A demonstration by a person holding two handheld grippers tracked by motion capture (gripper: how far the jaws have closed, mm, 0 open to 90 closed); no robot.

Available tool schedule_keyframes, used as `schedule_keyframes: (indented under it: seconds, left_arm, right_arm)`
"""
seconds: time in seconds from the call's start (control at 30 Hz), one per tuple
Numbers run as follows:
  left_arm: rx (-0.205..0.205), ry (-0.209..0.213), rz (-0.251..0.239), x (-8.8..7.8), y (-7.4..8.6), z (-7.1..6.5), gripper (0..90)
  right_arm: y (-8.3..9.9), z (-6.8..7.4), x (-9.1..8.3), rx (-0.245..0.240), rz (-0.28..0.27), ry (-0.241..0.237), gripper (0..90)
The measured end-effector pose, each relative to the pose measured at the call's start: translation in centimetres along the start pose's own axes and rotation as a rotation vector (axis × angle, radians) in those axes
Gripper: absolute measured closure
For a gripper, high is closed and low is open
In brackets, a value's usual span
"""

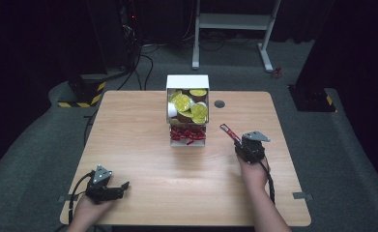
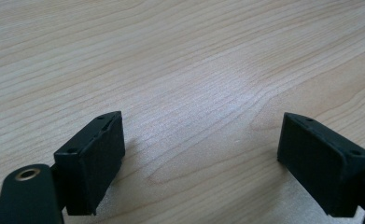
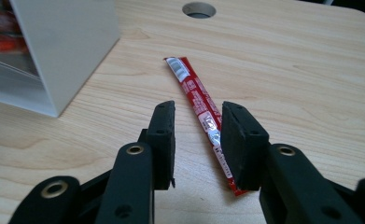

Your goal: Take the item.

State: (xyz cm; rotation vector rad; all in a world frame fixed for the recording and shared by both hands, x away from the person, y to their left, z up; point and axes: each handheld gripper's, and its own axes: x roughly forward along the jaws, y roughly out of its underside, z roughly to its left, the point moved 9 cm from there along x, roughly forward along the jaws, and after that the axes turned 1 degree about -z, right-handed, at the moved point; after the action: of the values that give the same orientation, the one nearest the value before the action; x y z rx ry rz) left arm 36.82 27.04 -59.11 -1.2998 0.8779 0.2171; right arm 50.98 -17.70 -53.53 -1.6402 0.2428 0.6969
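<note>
1. High view: right gripper [image 1: 236,141] sat over the red sachet [image 1: 228,131], which lay flat on the counter [image 1: 143,145] just right of the white box [image 1: 187,108] of capsules and red sachets. Left gripper [image 1: 123,186] rested low at the near left corner, well apart from the work, forearm entering from the bottom edge.
2. Left gripper view: jaws stood wide apart, nothing between them, bare wood below.
3. Right gripper view: right gripper [image 3: 198,140] had its jaws partly apart, straddling the near end of the red sachet [image 3: 200,109]; pads [image 3: 238,140] did not appear to press it, so it looked released.
4. Judgement: step in hand was setting the sachet down. To do it well, widen the jaws fully before lifting straight up, so the wrapper is not dragged.
</note>
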Motion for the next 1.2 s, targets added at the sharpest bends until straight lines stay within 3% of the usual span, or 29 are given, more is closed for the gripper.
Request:
schedule_keyframes:
  seconds: [0.37,0.83,1.03,1.2]
  left_arm:
    - [0.0,-0.002,-0.002,0.0,0.0,0.0,15.1]
    - [-0.006,-0.003,-0.008,0.0,-0.1,0.0,15.1]
    - [-0.006,-0.003,-0.008,0.0,-0.1,0.0,15.1]
    - [-0.009,-0.005,-0.005,0.0,0.0,0.0,15.1]
  right_arm:
    - [-0.9,1.2,-2.7,-0.021,-0.053,-0.041,63.1]
    - [-0.5,2.7,-5.5,-0.045,-0.085,-0.059,59.7]
    - [0.9,3.8,-6.4,-0.059,-0.07,-0.087,52.7]
    - [3.9,4.5,-6.5,-0.075,-0.006,-0.127,43.5]
